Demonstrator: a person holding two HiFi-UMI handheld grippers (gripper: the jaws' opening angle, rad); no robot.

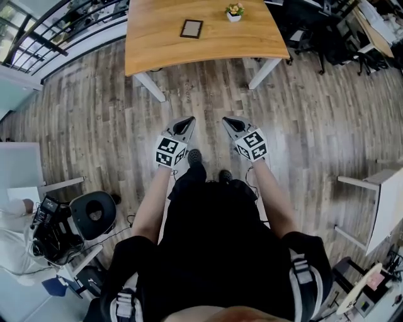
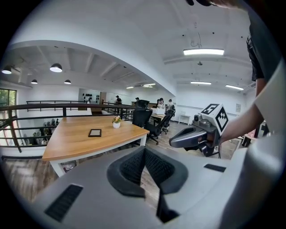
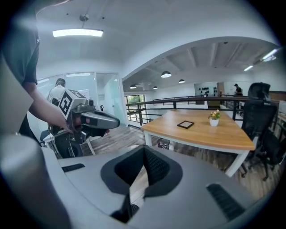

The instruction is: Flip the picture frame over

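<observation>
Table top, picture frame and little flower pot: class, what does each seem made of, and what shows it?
Table top: likely wood or wood laminate, matt, warm streaked grain. Picture frame: dark, wood or plastic; too small to tell. Flower pot: white, smooth, perhaps ceramic or plastic.

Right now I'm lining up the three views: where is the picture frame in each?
Head view: picture frame near the top edge, left of centre, on the wooden table.
Left gripper view: picture frame left of centre, mid-height.
Right gripper view: picture frame right of centre, mid-height.
Shared landmark: the potted flower beside it.
</observation>
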